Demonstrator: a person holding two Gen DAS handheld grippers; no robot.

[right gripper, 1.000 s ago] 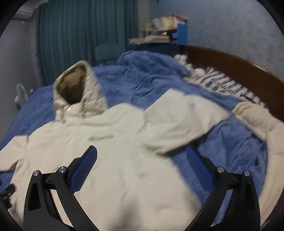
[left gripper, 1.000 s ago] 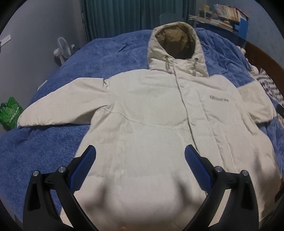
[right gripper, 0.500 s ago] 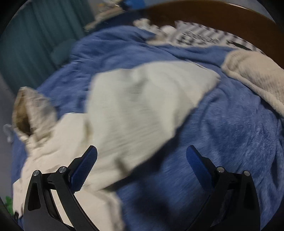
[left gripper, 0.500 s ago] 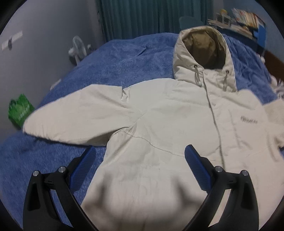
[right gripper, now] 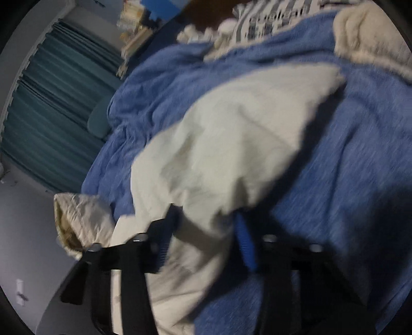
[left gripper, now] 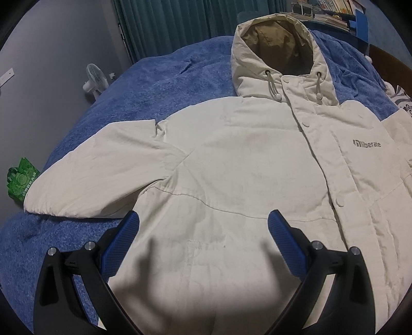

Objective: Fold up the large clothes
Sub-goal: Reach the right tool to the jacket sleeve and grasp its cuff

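A cream hooded jacket (left gripper: 244, 159) lies face up on a blue bedspread (left gripper: 159, 85), hood (left gripper: 278, 49) at the far end and one sleeve (left gripper: 103, 175) stretched to the left. My left gripper (left gripper: 203, 229) is open and empty, hovering above the jacket's lower front. In the blurred right wrist view my right gripper (right gripper: 206, 226) has closed around the jacket's other sleeve (right gripper: 231, 139) near the underarm, with cloth bunched between the fingers (right gripper: 244, 239).
A green bag (left gripper: 22, 177) and a white fan (left gripper: 94, 80) stand on the floor left of the bed. A fuzzy cream garment (right gripper: 370, 38) and striped cloth (right gripper: 270, 23) lie near the wooden headboard. Teal curtains (right gripper: 51, 108) hang behind.
My right gripper swung right, tilted, dropped onto the right sleeve and closed on it. My left gripper drifted slightly over the jacket's front and stayed open.
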